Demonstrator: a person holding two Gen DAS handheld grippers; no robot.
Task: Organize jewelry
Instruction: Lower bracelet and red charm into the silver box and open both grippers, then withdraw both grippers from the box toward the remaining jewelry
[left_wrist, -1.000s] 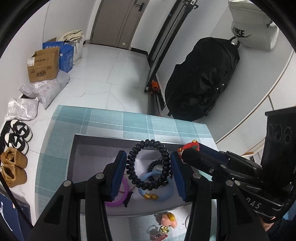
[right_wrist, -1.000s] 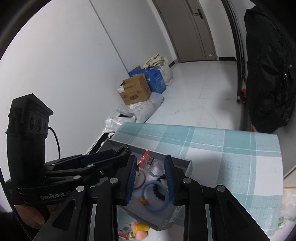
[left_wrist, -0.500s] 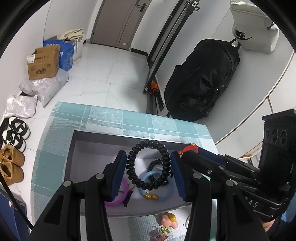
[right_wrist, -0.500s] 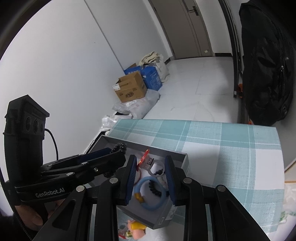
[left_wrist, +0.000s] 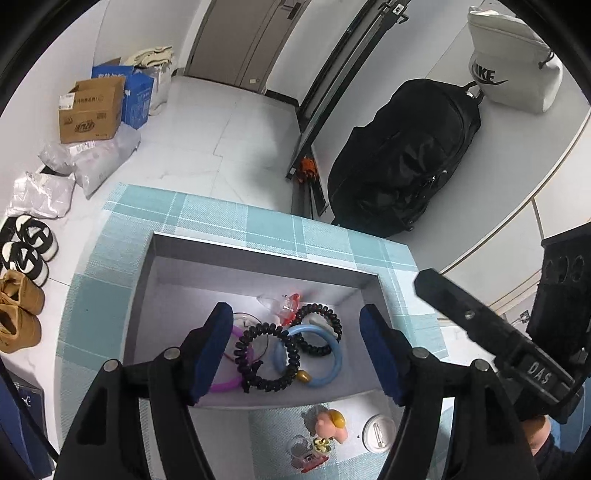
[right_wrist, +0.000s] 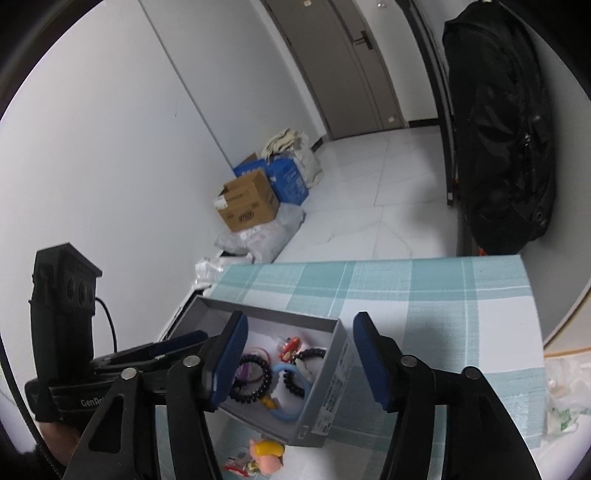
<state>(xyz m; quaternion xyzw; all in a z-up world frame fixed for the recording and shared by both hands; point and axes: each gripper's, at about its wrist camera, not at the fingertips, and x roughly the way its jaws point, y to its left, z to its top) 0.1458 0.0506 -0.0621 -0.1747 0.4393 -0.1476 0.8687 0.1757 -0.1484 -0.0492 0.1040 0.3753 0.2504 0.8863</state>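
A grey open box (left_wrist: 258, 248) sits on the teal checked tablecloth. In it lie a black coil bracelet (left_wrist: 264, 356), a blue ring (left_wrist: 328, 360), a second black coil (left_wrist: 319, 326), a purple ring (left_wrist: 225, 382) and a red clip (left_wrist: 290, 302). My left gripper (left_wrist: 297, 347) hovers over the box, its jaws opening, and nothing is pressed between its pads. My right gripper (right_wrist: 299, 356) hangs above the box's right wall (right_wrist: 332, 373), its jaws also opening and not gripping anything. Through it I see the black coil bracelet (right_wrist: 251, 380) and the red clip (right_wrist: 290, 343).
In front of the box lie a pink and yellow toy figure (left_wrist: 330, 424), a round clear lid (left_wrist: 376, 432) and a small trinket (left_wrist: 310, 450). A black backpack (left_wrist: 402, 155), cardboard boxes (left_wrist: 90, 110) and shoes (left_wrist: 22, 254) are on the floor beyond the table.
The left jaws spread and the black coil bracelet dropped into the box. The right jaws spread too, the red clip now lies in the box, and the right gripper drew back to the right.
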